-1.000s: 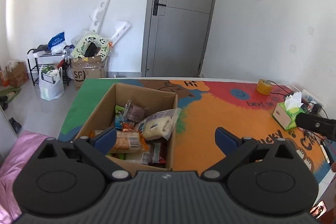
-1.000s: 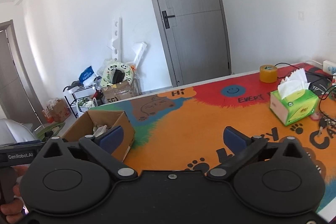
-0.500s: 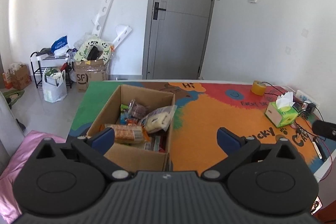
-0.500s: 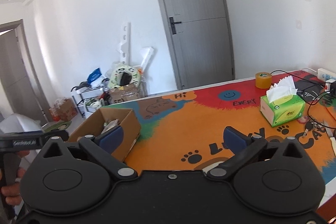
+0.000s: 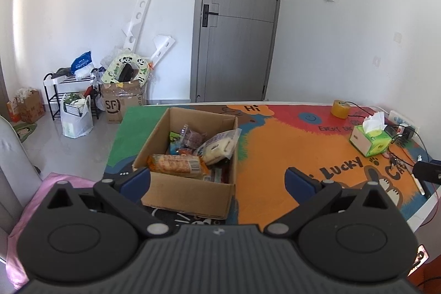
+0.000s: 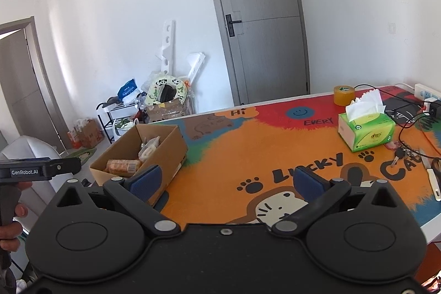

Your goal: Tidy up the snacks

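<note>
Colourful cartoon-print table (image 5: 275, 156), cardboard box (image 5: 190, 192) of snacks, green tissue box (image 6: 366, 132), tape roll (image 6: 343, 95), cables (image 6: 413, 126)

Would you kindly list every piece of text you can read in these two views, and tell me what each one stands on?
"GenRobot.AI": side of the left claw's body.
"SF": cardboard box on the floor.
"Hi": table mat.
"EVERY": mat, beside the blue smiley; the rest is hidden by the tissue box.
"LUCKY": mat.
"CA": mat, cut off by clutter.
Snack wrappers in the snack box and the tissue box print: too small to read.
</note>
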